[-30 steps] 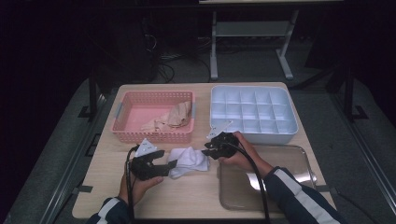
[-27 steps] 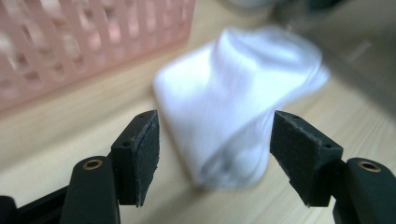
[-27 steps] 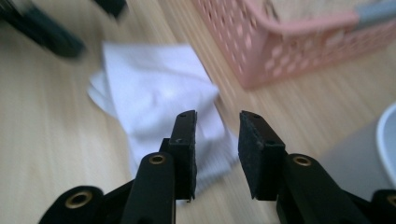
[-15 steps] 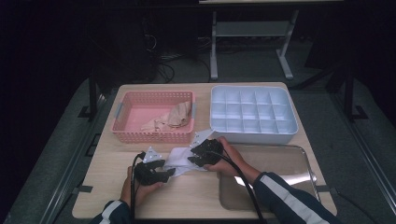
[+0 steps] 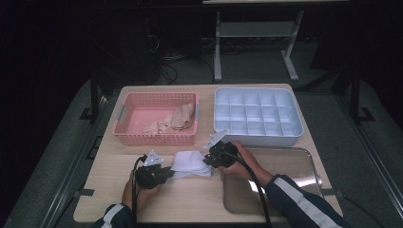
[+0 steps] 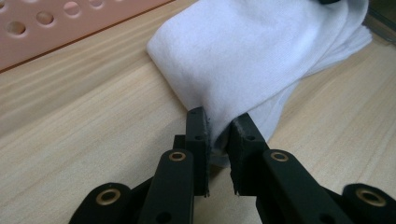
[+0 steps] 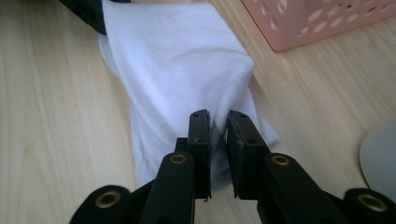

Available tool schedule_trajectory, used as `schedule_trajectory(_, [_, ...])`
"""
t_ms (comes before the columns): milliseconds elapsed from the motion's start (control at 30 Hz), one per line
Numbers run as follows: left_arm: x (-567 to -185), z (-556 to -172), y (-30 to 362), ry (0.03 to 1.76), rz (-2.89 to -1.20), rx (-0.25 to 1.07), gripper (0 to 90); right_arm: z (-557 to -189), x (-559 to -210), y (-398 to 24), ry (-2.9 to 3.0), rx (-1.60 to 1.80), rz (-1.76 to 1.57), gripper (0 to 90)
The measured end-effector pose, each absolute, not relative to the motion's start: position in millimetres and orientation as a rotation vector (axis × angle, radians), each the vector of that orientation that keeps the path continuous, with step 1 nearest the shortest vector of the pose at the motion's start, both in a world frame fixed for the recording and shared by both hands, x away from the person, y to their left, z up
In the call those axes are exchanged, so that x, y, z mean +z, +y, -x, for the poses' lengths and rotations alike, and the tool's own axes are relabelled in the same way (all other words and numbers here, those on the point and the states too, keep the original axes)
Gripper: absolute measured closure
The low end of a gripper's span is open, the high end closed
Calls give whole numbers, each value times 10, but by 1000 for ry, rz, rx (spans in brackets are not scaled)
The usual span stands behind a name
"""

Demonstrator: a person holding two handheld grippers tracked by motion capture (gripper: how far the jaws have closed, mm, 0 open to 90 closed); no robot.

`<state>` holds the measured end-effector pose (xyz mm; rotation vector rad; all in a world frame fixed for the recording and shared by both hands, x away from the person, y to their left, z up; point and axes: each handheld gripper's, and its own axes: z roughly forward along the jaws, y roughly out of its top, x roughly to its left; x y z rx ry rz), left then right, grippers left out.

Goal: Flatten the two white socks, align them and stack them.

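Cloth: white cloth [image 5: 191, 163] lies crumpled on the bench [image 5: 199, 199], between the two grippers, just in front of the pink basket [image 5: 138, 118].
Left gripper [image 6: 219, 133]: fingers have just been closing, now pinched on a fold of the cloth (near edge).
Right gripper [image 7: 218, 126]: fingers likewise just closing, clamped on the opposite end.

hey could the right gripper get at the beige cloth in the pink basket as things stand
Probably not yet: the right gripper is pinching the white cloth, as is the left gripper. The beige cloth lies uncovered in the pink basket, so the way looks free.
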<state>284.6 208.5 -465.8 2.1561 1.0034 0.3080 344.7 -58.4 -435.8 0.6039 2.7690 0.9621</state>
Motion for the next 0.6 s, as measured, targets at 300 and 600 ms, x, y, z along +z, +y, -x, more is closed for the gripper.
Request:
schedule_trajectory(300, [-4661,-2829,2106,987,-2162,318,787,-3365,-4264,-805,2753,981,-656,747])
schedule_trajectory(600, [-4665,-2820,2090,982,-2159,328,779,-3231,-4086,-462,2667,1157,-500,774])
